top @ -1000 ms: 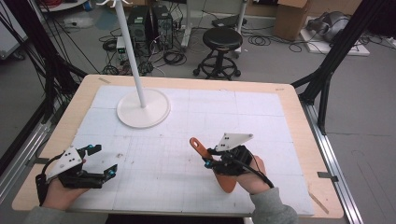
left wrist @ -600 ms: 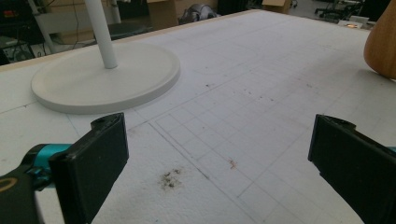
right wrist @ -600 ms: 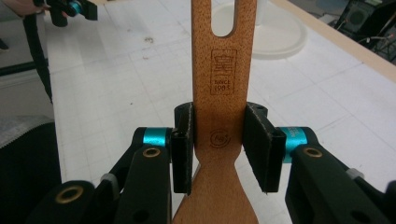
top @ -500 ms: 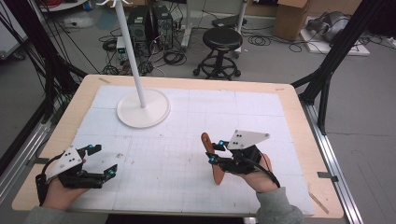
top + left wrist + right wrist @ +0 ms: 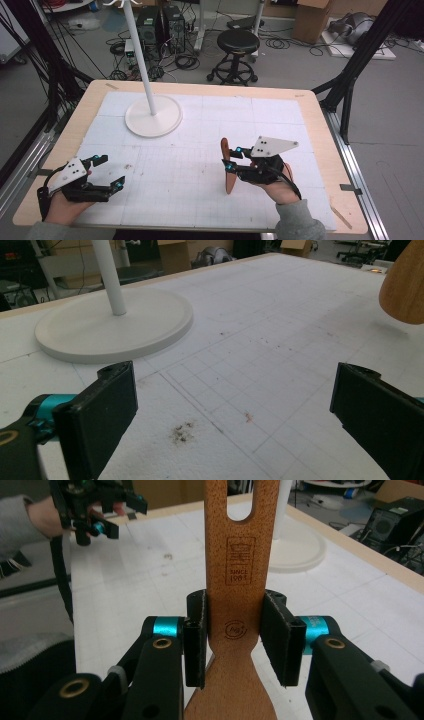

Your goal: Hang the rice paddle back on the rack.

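Note:
A wooden spatula [image 5: 228,172] is clamped by its neck in my right gripper [image 5: 232,159], right of the table's middle. In the right gripper view both pads press the sides of the spatula [image 5: 235,555], and my right gripper [image 5: 235,635] is shut on it. The slotted handle end points away and the broad blade lies toward the camera. In the left gripper view the spatula's blade [image 5: 405,285] hangs a little above the mat at the upper right. My left gripper [image 5: 111,171] rests at the front left, open with nothing between its jaws, as my left gripper [image 5: 235,415] view confirms.
A white stand with a round base [image 5: 152,117] and thin pole rises at the back left of the white gridded mat [image 5: 200,130]. The wooden table edge [image 5: 320,125] borders the mat. A stool, computers and cables sit on the floor beyond.
The right gripper has turned the spatula from slanting toward the left to nearly straight away from me, and shifted slightly right. The left gripper has stayed put.

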{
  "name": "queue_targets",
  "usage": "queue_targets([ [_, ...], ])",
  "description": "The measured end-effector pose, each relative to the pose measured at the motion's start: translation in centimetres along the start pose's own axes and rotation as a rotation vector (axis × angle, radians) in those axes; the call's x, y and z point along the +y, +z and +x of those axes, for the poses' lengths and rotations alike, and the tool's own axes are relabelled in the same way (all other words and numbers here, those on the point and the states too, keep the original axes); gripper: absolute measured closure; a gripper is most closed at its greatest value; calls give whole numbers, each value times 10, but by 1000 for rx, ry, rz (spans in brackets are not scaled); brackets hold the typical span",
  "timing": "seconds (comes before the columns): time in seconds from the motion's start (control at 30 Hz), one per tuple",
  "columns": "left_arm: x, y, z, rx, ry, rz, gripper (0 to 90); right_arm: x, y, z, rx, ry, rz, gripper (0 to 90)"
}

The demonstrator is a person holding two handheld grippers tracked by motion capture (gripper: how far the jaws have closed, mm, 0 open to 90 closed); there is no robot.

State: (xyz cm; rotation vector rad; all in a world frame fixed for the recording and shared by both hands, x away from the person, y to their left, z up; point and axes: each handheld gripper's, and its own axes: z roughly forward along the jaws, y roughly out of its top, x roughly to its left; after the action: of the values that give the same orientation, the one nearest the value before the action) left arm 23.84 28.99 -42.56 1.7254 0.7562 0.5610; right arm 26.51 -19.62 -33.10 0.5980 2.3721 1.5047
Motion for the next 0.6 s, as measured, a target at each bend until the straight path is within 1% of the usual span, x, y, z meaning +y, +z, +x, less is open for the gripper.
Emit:
queue_targets([
  [0.17,-1,-1,0,2,-7,1,56,5,-3,-5,4,16,-33,641],
  [0.27,-1,-1,0,-2,-11,2,56,10,-6,-10,5,25,-62,641],
  [0.37,-1,-2,1,3,-14,1,56,17,-9,-16,2,57,-79,641],
  [0.43,-1,-3,2,6,-17,-2,56,21,-11,-20,-6,59,-86,641],
  [0.6,-1,-5,1,3,-19,-8,55,34,-12,-26,-14,43,-87,641],
])
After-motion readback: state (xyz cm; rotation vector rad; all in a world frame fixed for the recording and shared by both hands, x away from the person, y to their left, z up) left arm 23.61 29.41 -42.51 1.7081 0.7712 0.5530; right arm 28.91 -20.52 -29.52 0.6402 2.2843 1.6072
